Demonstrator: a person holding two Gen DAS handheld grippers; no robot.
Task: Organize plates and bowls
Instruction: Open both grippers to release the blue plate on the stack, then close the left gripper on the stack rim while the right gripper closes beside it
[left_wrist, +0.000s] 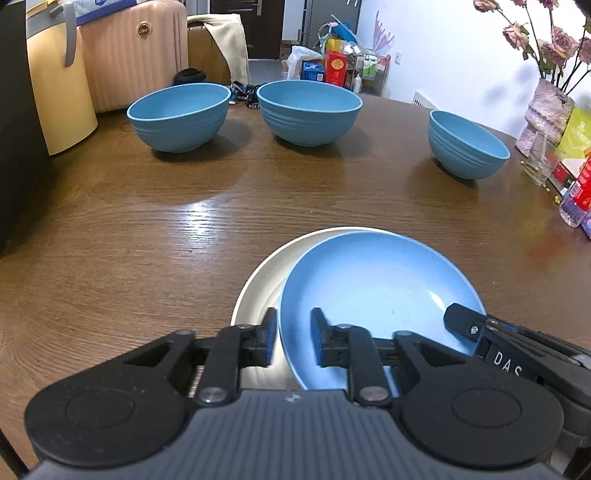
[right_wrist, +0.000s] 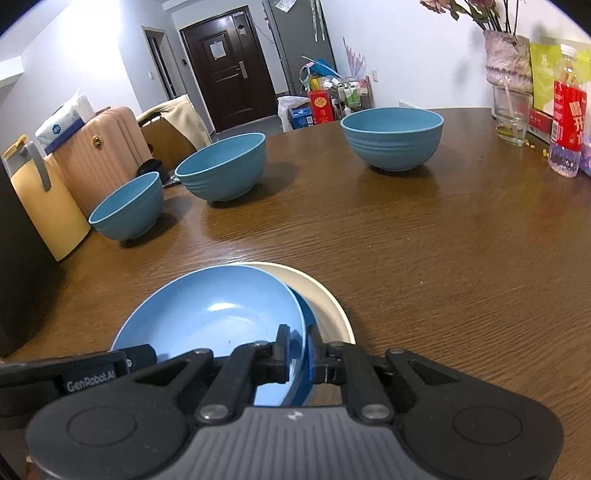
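right tongs (right_wrist: 297, 350) are pinching the blue plate's (right_wrist: 210, 317) right rim | left tongs (left_wrist: 293, 332) are sitting open around its left rim | plate's tilting on the white plate (right_wrist: 325, 299), near side of the desk (right_wrist: 424, 258)

— What is all this standing on?

— A brown wooden table (left_wrist: 147, 229), its grain showing and a patch of light glaring off the top.

— And what sits on it?

— Three blue bowls, all upright and well apart: a left bowl (left_wrist: 179, 116), a middle bowl (left_wrist: 309, 110) and a right bowl (left_wrist: 466, 146). Near the front edge lies a white plate (left_wrist: 258, 284) flat on the wood.

— Anything at the far right?

— A clear glass (left_wrist: 540, 158), a mottled pink vase (left_wrist: 546, 110) with dried roses, a plastic bottle (right_wrist: 567, 129) with a red label, and a few small yellow bits scattered beside them.
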